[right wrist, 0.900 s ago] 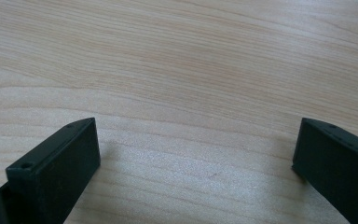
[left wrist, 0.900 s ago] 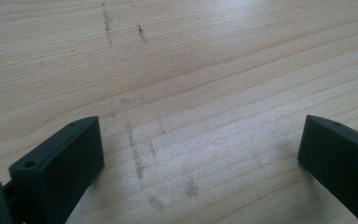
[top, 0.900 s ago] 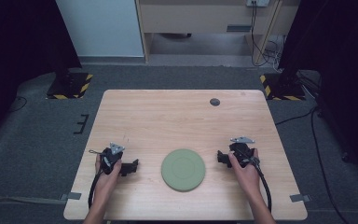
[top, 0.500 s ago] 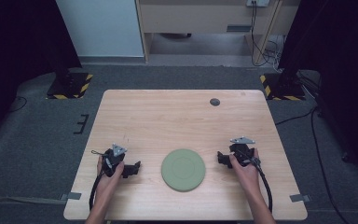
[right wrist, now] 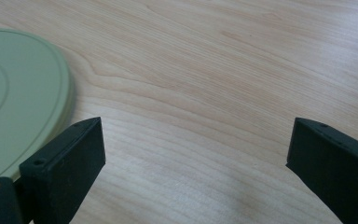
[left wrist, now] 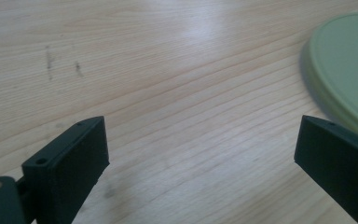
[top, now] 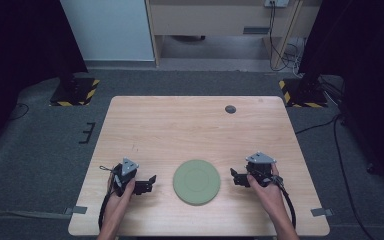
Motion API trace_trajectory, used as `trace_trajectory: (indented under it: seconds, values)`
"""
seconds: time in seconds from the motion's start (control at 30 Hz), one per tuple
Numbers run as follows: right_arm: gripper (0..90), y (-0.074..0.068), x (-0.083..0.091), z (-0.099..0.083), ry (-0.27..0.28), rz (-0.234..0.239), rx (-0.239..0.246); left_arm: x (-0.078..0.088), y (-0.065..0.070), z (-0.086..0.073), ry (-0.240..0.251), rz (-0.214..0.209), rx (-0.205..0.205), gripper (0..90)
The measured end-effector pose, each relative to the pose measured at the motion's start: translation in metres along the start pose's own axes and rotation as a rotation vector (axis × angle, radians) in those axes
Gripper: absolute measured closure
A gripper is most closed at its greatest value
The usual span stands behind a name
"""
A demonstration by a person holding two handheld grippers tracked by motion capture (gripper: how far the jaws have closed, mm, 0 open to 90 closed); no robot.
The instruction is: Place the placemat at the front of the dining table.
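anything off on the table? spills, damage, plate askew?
Nothing stands out. The green plate lies flat on the wooden table, apart from both grippers. The left gripper and right gripper sit either side of it, jaws open and empty. There are only faint dark scuff marks on the wood.

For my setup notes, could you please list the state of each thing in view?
green plate: flat on the table, untouched, nothing on it.
left gripper: open, nothing between its fingers.
right gripper: open, holding nothing.
table: bare light wood.
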State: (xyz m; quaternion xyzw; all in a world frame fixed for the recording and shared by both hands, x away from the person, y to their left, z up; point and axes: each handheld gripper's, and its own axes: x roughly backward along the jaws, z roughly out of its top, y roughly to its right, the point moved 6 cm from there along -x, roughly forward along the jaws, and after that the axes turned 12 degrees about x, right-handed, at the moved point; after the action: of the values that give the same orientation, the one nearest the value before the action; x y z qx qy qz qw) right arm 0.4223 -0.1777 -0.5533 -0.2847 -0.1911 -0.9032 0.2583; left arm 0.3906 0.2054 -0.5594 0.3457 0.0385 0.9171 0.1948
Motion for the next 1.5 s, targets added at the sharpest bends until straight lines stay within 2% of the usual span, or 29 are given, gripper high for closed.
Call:
trace_trajectory:
  seconds: [0.07, 0.1, 0.17, 0.23, 0.27, 0.33, 0.47, 0.53, 0.6, 0.7, 0.73, 0.77, 0.9, 1.07, 1.17, 1.23, 1.27, 1.43, 1.5]
  values:
    - [4.4, -0.002, 0.002, 0.0, 0.006, 0.006, 0.0, 0.0, 0.004, 0.0, -0.003, -0.012, 0.001, 3.0]
    - [4.4, -0.003, 0.004, 0.0, 0.011, 0.009, 0.005, -0.001, 0.009, -0.001, -0.003, -0.038, 0.015, 3.2]
    - [4.4, -0.004, 0.004, -0.001, 0.011, 0.015, 0.01, -0.001, 0.011, 0.0, -0.002, -0.048, 0.018, 3.0]
    - [4.6, -0.007, 0.005, -0.002, 0.015, 0.022, 0.021, 0.001, 0.015, 0.0, -0.001, -0.056, 0.006, 2.9]
    - [4.9, -0.008, 0.005, -0.002, 0.021, 0.026, 0.02, 0.002, 0.02, 0.0, 0.0, -0.097, 0.0, 2.7]
    - [5.2, -0.01, 0.006, -0.001, 0.023, 0.03, 0.014, 0.002, 0.022, 0.001, 0.006, -0.107, -0.007, 2.1]
    - [5.7, -0.012, 0.006, 0.001, 0.027, 0.039, 0.008, -0.001, 0.023, -0.001, -0.01, -0.113, -0.006, 2.3]
    - [5.7, -0.015, 0.004, 0.001, 0.021, 0.045, 0.016, -0.005, 0.024, -0.005, -0.04, -0.12, 0.0, 2.2]
    - [5.6, -0.018, 0.004, 0.002, 0.011, 0.055, 0.023, -0.007, 0.027, -0.006, -0.047, -0.121, -0.002, 2.5]
    - [5.5, -0.022, 0.004, 0.003, 0.008, 0.081, 0.038, -0.007, 0.031, -0.006, -0.048, -0.13, -0.013, 2.4]
    - [5.7, -0.024, 0.005, 0.003, 0.005, 0.094, 0.044, -0.009, 0.033, -0.008, -0.055, -0.132, -0.016, 2.4]
    - [7.0, -0.029, 0.005, 0.002, -0.007, 0.114, 0.07, -0.011, 0.036, -0.01, -0.068, -0.129, -0.019, 2.3]
    - [7.5, -0.035, 0.003, 0.002, -0.012, 0.138, 0.099, -0.017, 0.041, -0.014, -0.1, -0.13, -0.036, 2.4]
    - [7.5, -0.041, 0.002, 0.001, -0.021, 0.147, 0.135, -0.019, 0.045, -0.015, -0.106, -0.123, -0.042, 2.3]
    - [7.7, -0.043, 0.003, 0.002, -0.018, 0.153, 0.125, -0.02, 0.045, -0.016, -0.109, -0.121, -0.024, 2.2]
    - [7.6, -0.047, 0.004, 0.002, -0.019, 0.158, 0.138, -0.021, 0.044, -0.016, -0.108, -0.119, -0.012, 2.3]
    - [7.7, -0.051, 0.003, 0.002, -0.027, 0.161, 0.162, -0.021, 0.044, -0.015, -0.106, -0.121, -0.008, 2.3]
    - [7.7, -0.053, -0.001, 0.001, -0.037, 0.163, 0.167, -0.021, 0.044, -0.016, -0.112, -0.121, -0.019, 1.4]
    - [7.5, -0.057, -0.001, -0.001, -0.05, 0.167, 0.192, -0.022, 0.046, -0.016, -0.115, -0.121, -0.025, 1.4]
